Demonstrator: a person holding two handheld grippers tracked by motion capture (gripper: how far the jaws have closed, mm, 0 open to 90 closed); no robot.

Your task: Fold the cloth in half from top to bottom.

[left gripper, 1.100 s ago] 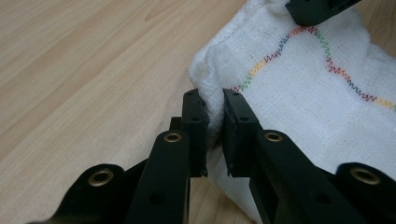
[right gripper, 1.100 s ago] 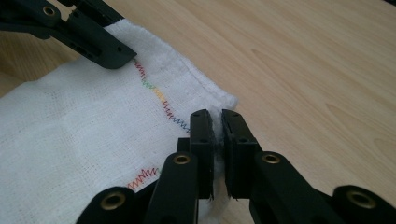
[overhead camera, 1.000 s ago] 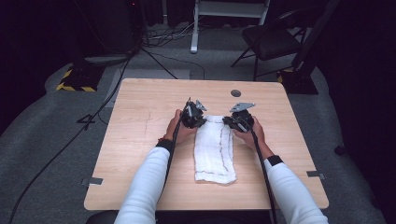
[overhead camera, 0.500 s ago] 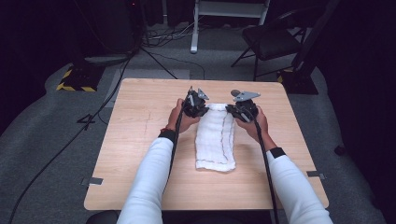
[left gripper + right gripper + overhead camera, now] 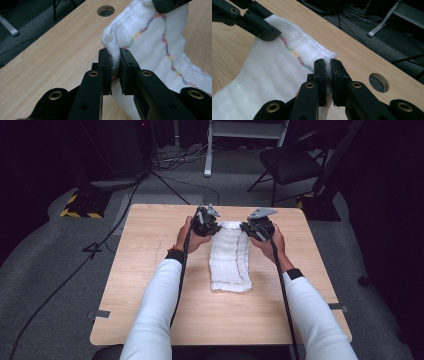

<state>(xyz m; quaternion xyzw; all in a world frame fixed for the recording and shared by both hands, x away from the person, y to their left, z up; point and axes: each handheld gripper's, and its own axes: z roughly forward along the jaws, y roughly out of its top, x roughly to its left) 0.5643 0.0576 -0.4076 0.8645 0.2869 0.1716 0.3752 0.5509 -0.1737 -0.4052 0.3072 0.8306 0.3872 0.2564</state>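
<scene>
Cloth drawn out long toward the far edge of the surface

Over the last second the 2 grippers have carried the far end of the white cloth [image 5: 230, 257] away from the person, so it now lies stretched in a long strip down the middle of the surface [image 5: 150, 270]; my guess is it is being spread flat for a fold. The left gripper [image 5: 114, 58] has its jaws closed on the far left corner, the right gripper [image 5: 326, 68] has its jaws closed on the far right corner, both corners lifted slightly. A round hole [image 5: 379, 82] in the surface sits just beyond the cloth's far edge. A chair [image 5: 292, 162] and cables [image 5: 170, 157] lie on the floor well beyond, nothing blocking the cloth
</scene>
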